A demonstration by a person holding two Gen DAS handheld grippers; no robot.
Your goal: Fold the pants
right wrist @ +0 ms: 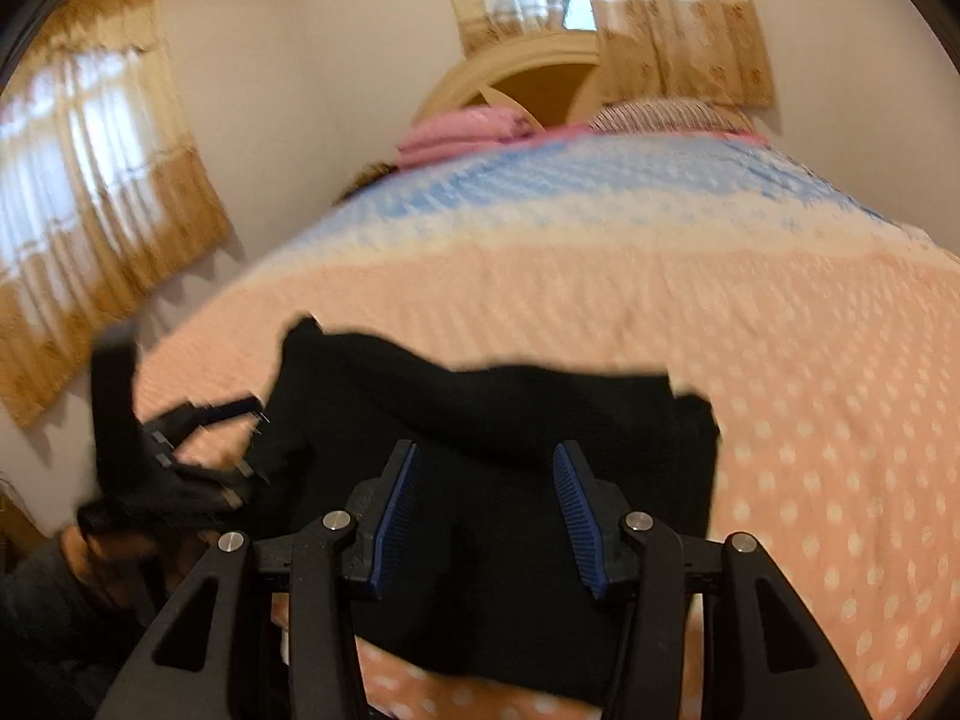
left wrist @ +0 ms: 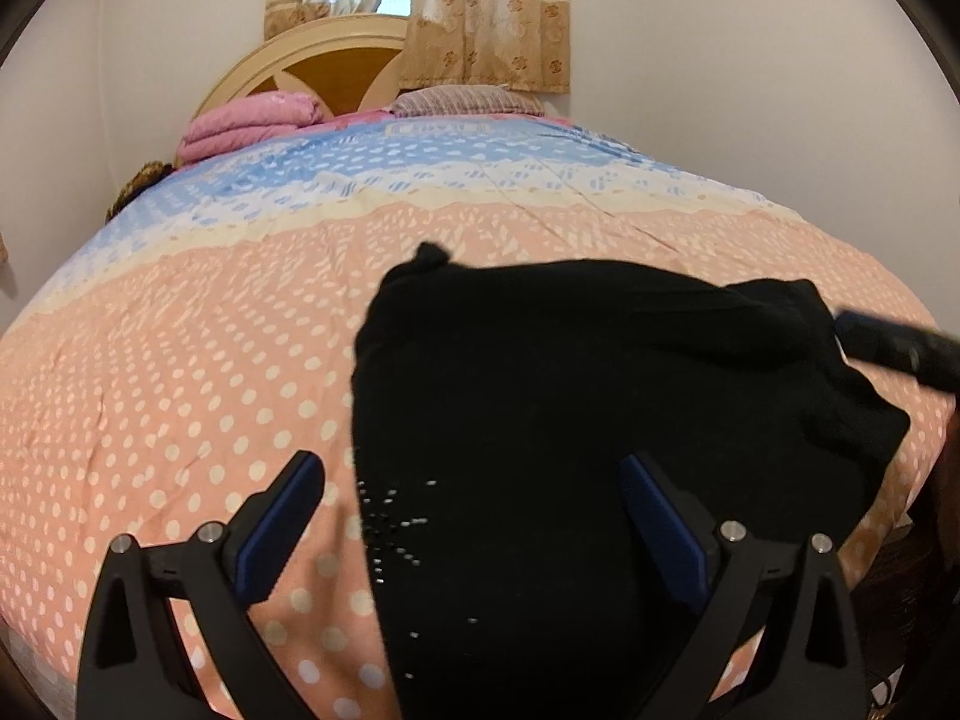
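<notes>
Left wrist view: black pants (left wrist: 600, 420) in a loose bundle on the bed (left wrist: 180, 390) near its front edge; my left tool (left wrist: 474, 516) spread over them, pinching nothing. My right tool (right wrist: 483, 513), spread and empty above the bundle. Risk, as I judge: unpinned layers may slide and bunch, skewing the fold.

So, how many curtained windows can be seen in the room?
2. One curtained window is behind the headboard; another window is on the side wall, seen only from the right wrist. More may be hidden.
</notes>
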